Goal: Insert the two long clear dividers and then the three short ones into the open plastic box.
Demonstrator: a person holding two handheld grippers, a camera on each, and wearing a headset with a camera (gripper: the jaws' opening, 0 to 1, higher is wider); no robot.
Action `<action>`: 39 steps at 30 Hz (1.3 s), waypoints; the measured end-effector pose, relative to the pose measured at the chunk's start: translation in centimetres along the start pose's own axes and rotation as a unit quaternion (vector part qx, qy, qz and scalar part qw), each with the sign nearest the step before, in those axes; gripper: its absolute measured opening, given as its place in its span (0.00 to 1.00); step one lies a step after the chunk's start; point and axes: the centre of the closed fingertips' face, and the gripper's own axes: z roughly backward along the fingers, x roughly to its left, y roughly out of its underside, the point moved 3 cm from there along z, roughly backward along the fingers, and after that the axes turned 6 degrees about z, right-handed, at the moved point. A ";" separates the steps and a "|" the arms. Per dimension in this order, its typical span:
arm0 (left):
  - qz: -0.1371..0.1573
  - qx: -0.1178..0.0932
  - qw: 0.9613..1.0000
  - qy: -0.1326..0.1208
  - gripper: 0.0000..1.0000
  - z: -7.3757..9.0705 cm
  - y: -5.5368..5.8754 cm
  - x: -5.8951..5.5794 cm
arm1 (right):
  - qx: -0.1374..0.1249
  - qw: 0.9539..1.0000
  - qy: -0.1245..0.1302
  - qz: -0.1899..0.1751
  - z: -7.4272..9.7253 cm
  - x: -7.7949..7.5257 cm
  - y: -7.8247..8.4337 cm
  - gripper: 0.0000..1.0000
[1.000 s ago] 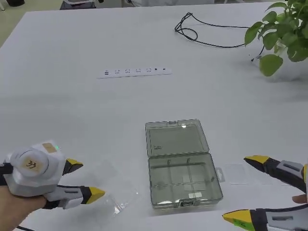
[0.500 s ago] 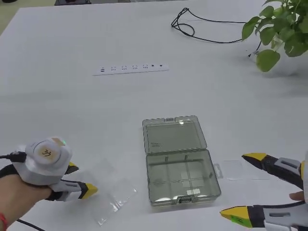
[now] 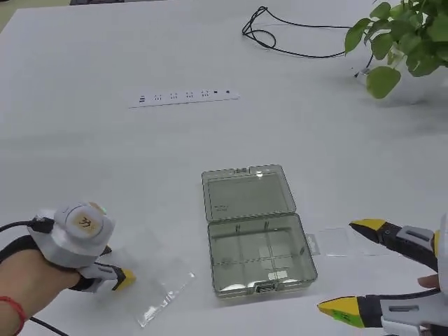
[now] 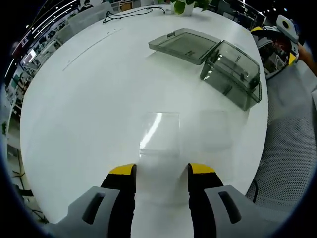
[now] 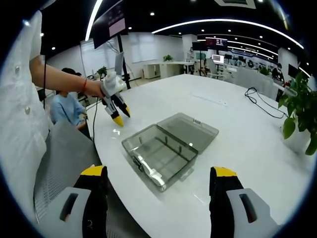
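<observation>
Divider pickup being prepared.
The left gripper (image 4: pixel 162 171), partly parted, is being aimed low at flat clear dividers (image 4: pixel 159 131) just ahead; the right gripper (image 5: pixel 158 171) is being held wide, empty.

Glossy smoky plastic box (image 3: pixel 257 252), matt white table (image 3: pixel 105 154).

My left gripper (image 4: pixel 161 169) and right gripper (image 5: pixel 158 171) carry yellow tips on grey; the box (image 3: pixel 248 196) is smoky grey, the table (image 3: pixel 105 154) white.
</observation>
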 end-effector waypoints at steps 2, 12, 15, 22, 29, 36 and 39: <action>0.000 0.004 1.000 -0.005 0.39 -0.1 0.0 0.1 | 0.000 1.000 0.000 -0.001 0.0 0.0 0.0 0.85; 0.010 0.019 1.000 -0.011 0.39 -0.1 -0.1 0.0 | -0.001 1.000 -0.002 0.000 -0.2 0.1 -0.1 0.85; 0.017 0.020 1.000 -0.014 0.37 -0.1 -0.2 0.2 | -0.002 1.000 -0.002 0.000 -0.2 0.1 -0.2 0.85; 0.025 0.027 0.999 -0.017 0.33 -0.2 -0.3 0.5 | -0.002 1.000 -0.002 0.001 -0.1 0.1 -0.2 0.85; 0.027 0.035 0.999 -0.014 0.32 -0.2 -0.3 0.4 | -0.002 1.000 -0.001 0.001 0.0 0.2 -0.1 0.85; 0.055 0.036 0.998 -0.005 0.31 0.1 -0.3 0.0 | 0.000 1.000 -0.003 0.002 -0.1 0.4 -0.1 0.85; 0.065 0.033 0.997 -0.003 0.31 0.2 -0.3 -0.1 | 0.001 1.000 -0.003 0.004 -0.1 0.5 -0.2 0.84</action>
